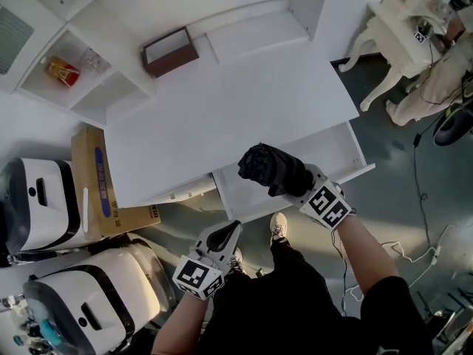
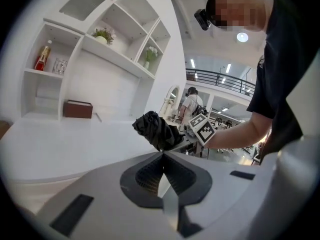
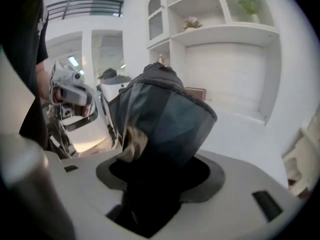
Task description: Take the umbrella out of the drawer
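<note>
A folded black umbrella (image 1: 272, 168) is held above the open white drawer (image 1: 341, 152), clamped in my right gripper (image 1: 299, 186). In the right gripper view the umbrella (image 3: 160, 134) fills the space between the jaws and rises up from them. My left gripper (image 1: 224, 237) hangs lower, in front of the desk edge, with its jaws pressed together and nothing between them. The left gripper view shows the umbrella (image 2: 156, 129) ahead, held by the right gripper (image 2: 185, 136).
A white desk top (image 1: 222, 117) lies behind the drawer, with a brown box (image 1: 170, 51) on it and shelves (image 1: 81, 72) at the left. A cardboard box (image 1: 103, 191) and white appliances (image 1: 44, 205) stand on the floor at left. A white chair (image 1: 392, 43) stands at right.
</note>
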A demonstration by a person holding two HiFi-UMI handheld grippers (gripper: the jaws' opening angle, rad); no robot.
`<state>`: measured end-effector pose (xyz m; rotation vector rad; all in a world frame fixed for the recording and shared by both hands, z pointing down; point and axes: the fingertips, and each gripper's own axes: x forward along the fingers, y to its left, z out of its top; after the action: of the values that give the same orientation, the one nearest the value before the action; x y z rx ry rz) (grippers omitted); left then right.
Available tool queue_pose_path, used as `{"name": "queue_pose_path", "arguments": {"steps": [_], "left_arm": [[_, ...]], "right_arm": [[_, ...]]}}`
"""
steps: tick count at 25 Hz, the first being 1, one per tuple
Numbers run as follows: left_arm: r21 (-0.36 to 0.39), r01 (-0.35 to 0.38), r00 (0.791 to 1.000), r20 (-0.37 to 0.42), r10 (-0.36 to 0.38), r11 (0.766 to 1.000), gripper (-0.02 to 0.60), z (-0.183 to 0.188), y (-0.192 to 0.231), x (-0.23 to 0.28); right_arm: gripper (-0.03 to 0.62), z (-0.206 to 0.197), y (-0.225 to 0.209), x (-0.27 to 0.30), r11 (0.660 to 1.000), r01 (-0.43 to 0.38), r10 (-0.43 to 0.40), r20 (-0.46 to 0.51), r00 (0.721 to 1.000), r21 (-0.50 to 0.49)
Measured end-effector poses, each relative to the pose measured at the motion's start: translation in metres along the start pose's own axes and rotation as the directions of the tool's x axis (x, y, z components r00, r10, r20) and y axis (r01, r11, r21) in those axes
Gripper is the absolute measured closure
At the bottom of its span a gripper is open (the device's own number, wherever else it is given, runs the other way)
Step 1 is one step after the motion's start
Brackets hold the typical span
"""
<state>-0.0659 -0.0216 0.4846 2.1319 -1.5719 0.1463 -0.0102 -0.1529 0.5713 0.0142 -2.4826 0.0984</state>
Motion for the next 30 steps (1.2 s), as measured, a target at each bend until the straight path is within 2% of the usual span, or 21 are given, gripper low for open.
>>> {"name": "queue_pose_path", "arguments": {"steps": [2, 5, 10, 13, 15, 19, 25, 30], "left_arm": [[0.014, 0.028, 0.999, 0.014, -0.028, 1.0, 0.578, 0.009, 0.002, -0.01], [0.038, 0.058, 0.998, 0.037, -0.059, 0.998, 0.578, 0.021, 0.005, -0.031], [0.051, 0.093, 0.991, 0.092, -0.097, 0.994, 0.578, 0.039, 0.012, -0.07], [0.065, 0.125, 0.985, 0.11, -0.131, 0.99, 0.578, 0.041, 0.012, -0.093], [0.066, 0.146, 0.982, 0.113, -0.153, 0.987, 0.578, 0.038, 0.011, -0.107], [0.058, 0.191, 0.973, 0.12, -0.197, 0.98, 0.578, 0.031, 0.007, -0.135], [0.062, 0.285, 0.955, 0.072, -0.289, 0.957, 0.578, 0.013, -0.005, -0.156], [0.068, 0.339, 0.938, 0.049, -0.343, 0.938, 0.578, 0.006, -0.027, -0.162]], "right_arm": [[0.345, 0.025, 0.011, -0.014, 0.994, 0.04, -0.05, 0.095, 0.994, 0.105], [0.345, 0.061, 0.033, -0.035, 0.967, 0.066, -0.125, 0.231, 0.965, 0.246], [0.345, 0.107, 0.076, -0.066, 0.892, 0.032, -0.239, 0.411, 0.88, 0.45], [0.345, 0.124, 0.102, -0.079, 0.848, -0.003, -0.3, 0.485, 0.821, 0.53], [0.345, 0.13, 0.122, -0.085, 0.83, -0.011, -0.33, 0.508, 0.796, 0.557], [0.345, 0.133, 0.162, -0.091, 0.793, -0.011, -0.384, 0.513, 0.767, 0.609], [0.345, 0.122, 0.211, -0.106, 0.732, 0.019, -0.489, 0.506, 0.71, 0.681], [0.345, 0.104, 0.239, -0.119, 0.71, 0.054, -0.528, 0.48, 0.701, 0.702]]}}
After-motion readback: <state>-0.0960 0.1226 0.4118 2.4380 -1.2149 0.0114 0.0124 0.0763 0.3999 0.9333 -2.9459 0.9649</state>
